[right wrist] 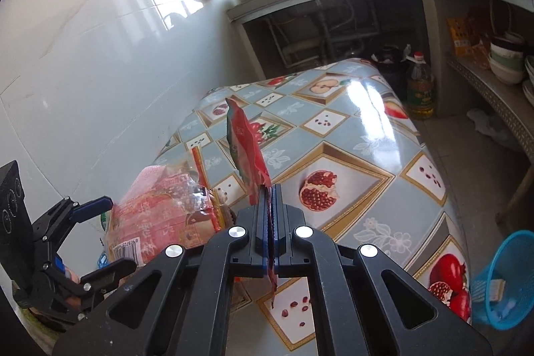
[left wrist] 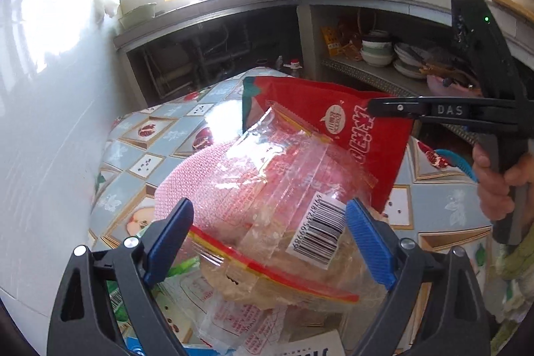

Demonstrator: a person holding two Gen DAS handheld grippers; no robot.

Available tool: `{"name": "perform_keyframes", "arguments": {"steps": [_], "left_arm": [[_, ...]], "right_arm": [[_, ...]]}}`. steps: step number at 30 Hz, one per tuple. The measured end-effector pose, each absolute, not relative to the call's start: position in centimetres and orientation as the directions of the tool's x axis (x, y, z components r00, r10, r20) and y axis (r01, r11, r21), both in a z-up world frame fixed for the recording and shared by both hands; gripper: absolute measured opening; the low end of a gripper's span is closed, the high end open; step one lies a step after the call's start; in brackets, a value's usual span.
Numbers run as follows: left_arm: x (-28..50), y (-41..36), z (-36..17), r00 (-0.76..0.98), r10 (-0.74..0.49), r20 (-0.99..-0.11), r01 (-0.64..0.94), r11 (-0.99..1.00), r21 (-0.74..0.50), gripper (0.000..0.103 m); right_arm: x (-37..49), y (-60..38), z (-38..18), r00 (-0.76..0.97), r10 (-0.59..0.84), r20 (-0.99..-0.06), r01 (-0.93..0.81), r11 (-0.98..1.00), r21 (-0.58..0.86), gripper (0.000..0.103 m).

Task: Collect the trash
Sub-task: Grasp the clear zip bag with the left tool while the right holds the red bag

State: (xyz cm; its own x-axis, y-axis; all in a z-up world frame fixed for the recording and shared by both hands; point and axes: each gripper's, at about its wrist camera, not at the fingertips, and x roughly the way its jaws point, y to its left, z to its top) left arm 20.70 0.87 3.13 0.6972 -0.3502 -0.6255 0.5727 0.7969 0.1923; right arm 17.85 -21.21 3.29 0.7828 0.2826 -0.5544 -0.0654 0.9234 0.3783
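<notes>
My left tool (left wrist: 268, 242) gapes wide around one clear bag (left wrist: 267, 189). My right tool (right wrist: 270, 189) pinches one red wrapper (right wrist: 245, 149) above the surface's (right wrist: 360, 135) open right half.

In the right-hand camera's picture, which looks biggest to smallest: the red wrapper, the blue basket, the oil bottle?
1. Red wrapper, though it is close in the right claw.
2. Blue basket, partly cut off.
3. Oil bottle, farthest away.

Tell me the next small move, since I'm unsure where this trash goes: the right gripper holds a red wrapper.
Probably carry the red wrapper, pinched in the right gripper, over to the blue basket on the floor beside the table and release it there. The left gripper is open around the clear bag, not yet gripping.
</notes>
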Motion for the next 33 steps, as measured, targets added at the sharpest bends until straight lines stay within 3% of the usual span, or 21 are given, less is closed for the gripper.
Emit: {"name": "perform_keyframes", "arguments": {"steps": [3,11,18,25,33], "left_arm": [[21.0,1.4,3.8,0.710,-0.337,-0.618,0.547,0.817,0.183,0.090],[20.0,6.0,4.7,0.613,-0.471,-0.634,0.494,0.855,-0.156,0.090],[20.8,6.5,4.1,0.511,-0.615,-0.600,0.475,0.784,-0.399,0.073],[21.3,6.1,3.9,0.536,-0.582,-0.611,0.459,0.809,-0.368,0.069],[20.5,5.7,4.8,0.525,-0.659,-0.539,0.524,0.749,-0.406,0.055]], "right_arm": [[17.4,-21.5,3.2,0.784,0.284,-0.552,-0.059,0.919,0.390,0.001],[17.6,-21.1,2.8,0.777,0.319,-0.542,-0.077,0.903,0.422,0.001],[17.2,-20.2,3.2,0.779,0.318,-0.539,-0.093,0.910,0.404,0.001],[17.2,-20.3,3.0,0.780,0.312,-0.542,-0.088,0.913,0.399,0.001],[17.1,-20.3,3.1,0.781,0.314,-0.541,-0.088,0.912,0.402,0.001]]}}
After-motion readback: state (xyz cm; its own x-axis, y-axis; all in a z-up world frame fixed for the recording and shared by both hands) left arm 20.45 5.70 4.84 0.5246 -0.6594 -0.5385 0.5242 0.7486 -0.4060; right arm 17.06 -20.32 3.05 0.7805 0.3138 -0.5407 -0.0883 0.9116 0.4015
